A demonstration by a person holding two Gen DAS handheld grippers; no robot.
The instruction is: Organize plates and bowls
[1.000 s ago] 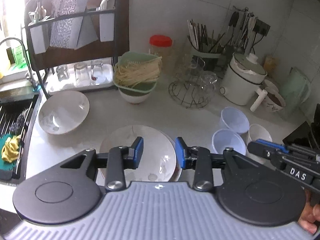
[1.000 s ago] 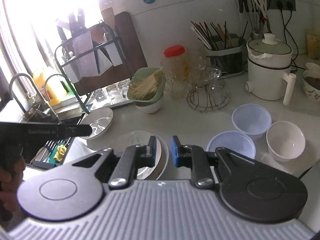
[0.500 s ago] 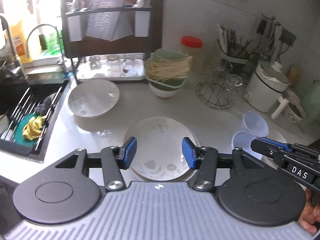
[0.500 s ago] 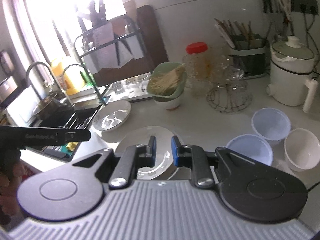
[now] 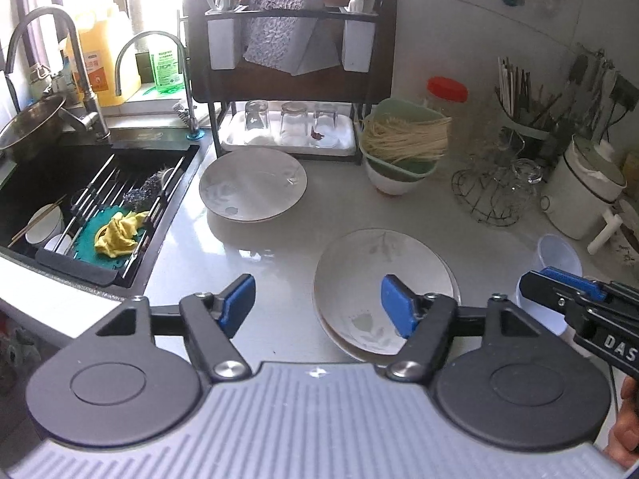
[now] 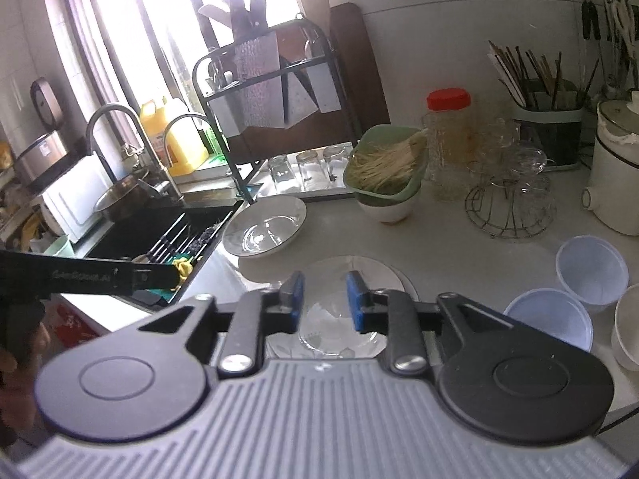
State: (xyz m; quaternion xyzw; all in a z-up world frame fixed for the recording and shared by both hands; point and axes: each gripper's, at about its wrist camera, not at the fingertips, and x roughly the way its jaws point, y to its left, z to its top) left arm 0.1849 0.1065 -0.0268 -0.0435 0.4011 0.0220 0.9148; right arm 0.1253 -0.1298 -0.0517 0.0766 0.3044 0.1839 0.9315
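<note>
1. The left gripper (image 5: 317, 305) hangs over the white counter (image 5: 271, 255) with its jaws opening wide; nothing is between the blue pads, and the right pad overlaps the near plates only in the picture.
2. The right gripper (image 6: 324, 299) has its jaws opening too, a narrower gap, empty, above the same plates.
3. The stack of plates (image 5: 383, 279) lies flat on the counter, near the front edge, just right of the left gripper's centre.
4. A single white dish (image 5: 252, 183) sits farther back, beside the sink (image 5: 60, 183) and in front of the rack (image 5: 287, 80) with upturned glasses.
5. Two pale blue bowls (image 6: 591, 271) and a white bowl (image 6: 629, 327) stand close together on the right side of the counter.
6. A green basket of noodles (image 5: 403, 143) rests on a white bowl behind the plates.
</note>
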